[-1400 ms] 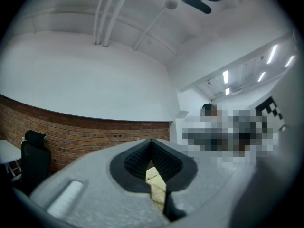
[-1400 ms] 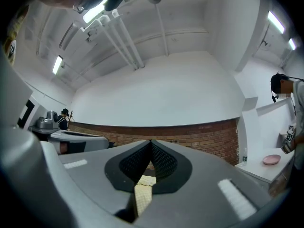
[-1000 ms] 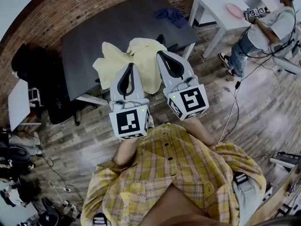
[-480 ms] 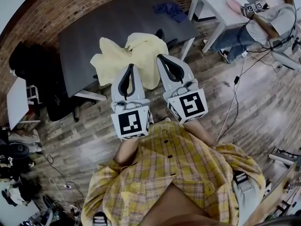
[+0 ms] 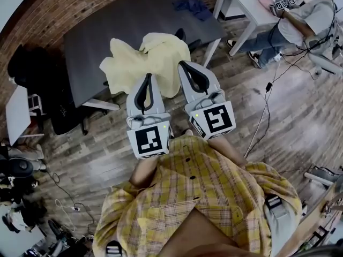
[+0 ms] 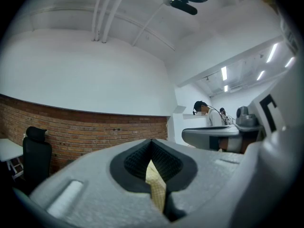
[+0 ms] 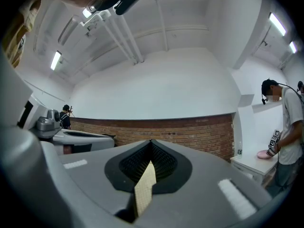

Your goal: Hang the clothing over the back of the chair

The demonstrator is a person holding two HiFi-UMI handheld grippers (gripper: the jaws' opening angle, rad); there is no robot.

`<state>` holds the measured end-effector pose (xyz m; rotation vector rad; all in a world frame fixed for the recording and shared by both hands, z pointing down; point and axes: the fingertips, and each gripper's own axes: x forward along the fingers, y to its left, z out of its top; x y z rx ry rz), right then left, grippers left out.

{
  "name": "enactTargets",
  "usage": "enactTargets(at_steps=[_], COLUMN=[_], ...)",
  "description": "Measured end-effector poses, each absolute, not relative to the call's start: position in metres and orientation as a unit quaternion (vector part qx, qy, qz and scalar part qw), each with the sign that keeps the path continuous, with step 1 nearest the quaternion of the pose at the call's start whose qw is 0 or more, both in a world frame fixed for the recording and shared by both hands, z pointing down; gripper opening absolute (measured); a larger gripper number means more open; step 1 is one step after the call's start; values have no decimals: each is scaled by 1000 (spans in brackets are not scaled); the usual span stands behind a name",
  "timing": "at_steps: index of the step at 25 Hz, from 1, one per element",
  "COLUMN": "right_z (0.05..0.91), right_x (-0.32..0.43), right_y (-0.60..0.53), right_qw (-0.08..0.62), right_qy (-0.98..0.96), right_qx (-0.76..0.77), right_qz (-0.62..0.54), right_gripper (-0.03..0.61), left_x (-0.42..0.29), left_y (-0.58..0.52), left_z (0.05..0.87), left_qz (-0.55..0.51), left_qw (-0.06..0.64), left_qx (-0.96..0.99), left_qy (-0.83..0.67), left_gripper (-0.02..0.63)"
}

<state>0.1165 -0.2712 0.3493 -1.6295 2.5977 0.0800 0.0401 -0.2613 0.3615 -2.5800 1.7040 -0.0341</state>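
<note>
A pale yellow garment (image 5: pixel 146 63) hangs in the air in front of me, above the edge of a dark table (image 5: pixel 123 31). My left gripper (image 5: pixel 148 78) is shut on its near edge, and a yellow strip of cloth (image 6: pixel 156 189) shows pinched between the closed jaws. My right gripper (image 5: pixel 185 66) is shut on the garment a little to the right, with a fold of cloth (image 7: pixel 144 189) clamped between its jaws. Both grippers point upward and away from me. A black office chair (image 5: pixel 61 114) stands at the left beside the table.
A blue cloth (image 5: pixel 191 7) lies at the far end of the dark table. A white table (image 5: pixel 244 7) stands at the upper right, with a seated person (image 5: pixel 303 25) beside it. Cables (image 5: pixel 265 111) trail over the wooden floor.
The garment has spread and lifted slightly toward the left over the table edge. Both grippers keep their hold and have barely shifted. The person at the right has moved upward in view.
</note>
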Motion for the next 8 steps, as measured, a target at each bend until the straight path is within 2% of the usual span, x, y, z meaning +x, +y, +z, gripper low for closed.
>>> enactTargets(at_steps=[8], right_z=[353], right_x=[118], right_y=[-268], right_qw=[38], right_qy=[849], right_qx=[-527], right_qz=[27], right_gripper=[0], left_x=[43], left_y=[-257], left_z=[367], left_qz=[-13], left_qw=[24], left_qx=[-833], left_qy=[553], left_gripper=[-2])
